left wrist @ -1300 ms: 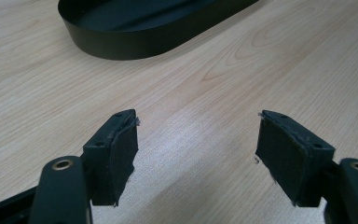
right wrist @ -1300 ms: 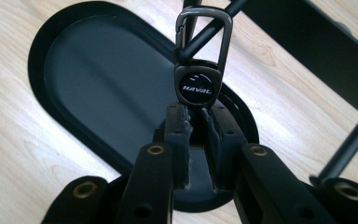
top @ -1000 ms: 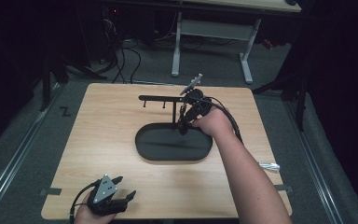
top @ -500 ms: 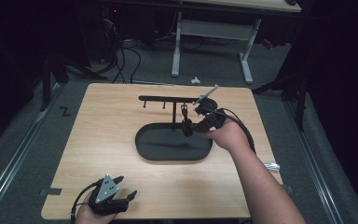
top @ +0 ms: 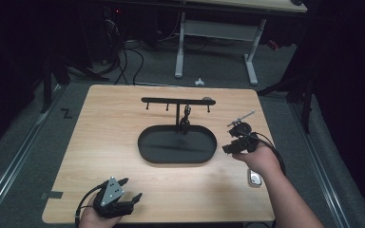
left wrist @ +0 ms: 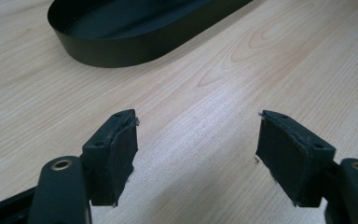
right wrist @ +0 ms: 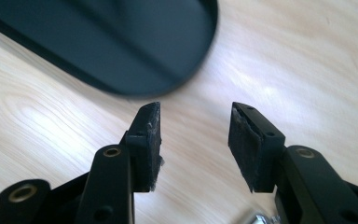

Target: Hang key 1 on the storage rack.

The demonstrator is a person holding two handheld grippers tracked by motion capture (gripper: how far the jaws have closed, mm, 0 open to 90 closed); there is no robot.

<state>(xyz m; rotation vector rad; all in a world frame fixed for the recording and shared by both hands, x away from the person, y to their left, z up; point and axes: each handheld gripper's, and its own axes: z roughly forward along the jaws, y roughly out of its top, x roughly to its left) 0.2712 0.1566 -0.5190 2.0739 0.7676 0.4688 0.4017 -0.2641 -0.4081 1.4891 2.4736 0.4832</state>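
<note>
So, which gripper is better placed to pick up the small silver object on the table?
Right. The silver object lies close to the right gripper, which is open. The left gripper sits far off, near the table's left corner.

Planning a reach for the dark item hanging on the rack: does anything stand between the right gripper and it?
Nothing visible blocks it. The right gripper, jaws open, sits just off the right end of the black oval tray; the hanging item is beside the post. Only the tray's low rim lies along that path.
</note>
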